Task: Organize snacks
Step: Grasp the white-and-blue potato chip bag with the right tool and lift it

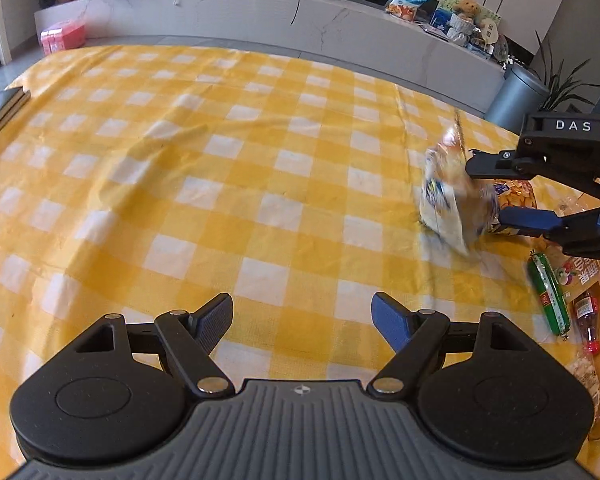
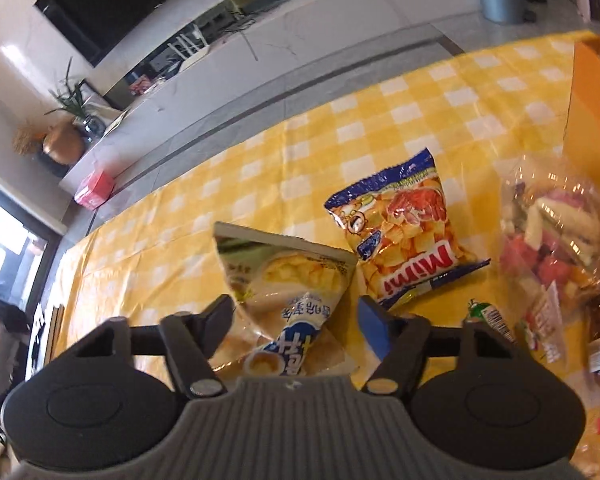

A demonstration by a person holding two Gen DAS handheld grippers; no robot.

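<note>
My left gripper (image 1: 302, 322) is open and empty, low over the yellow checked tablecloth (image 1: 220, 160). My right gripper (image 2: 296, 324) is open, its fingers on either side of a pale chip bag (image 2: 288, 280) that stands between them; whether they touch it I cannot tell. In the left wrist view the same bag (image 1: 446, 200) is blurred, between the right gripper's fingers (image 1: 520, 220). A Mimi shrimp-chip bag (image 2: 400, 240) lies flat just beyond. A clear bag of mixed sweets (image 2: 552, 232) lies to the right.
A green sausage stick (image 1: 550, 294) and a small red bottle (image 1: 588, 324) lie at the right. An orange box (image 2: 592, 100) stands at the far right. A dark book (image 1: 0, 108) lies at the table's left edge. A grey bin (image 1: 516, 100) stands beyond the table.
</note>
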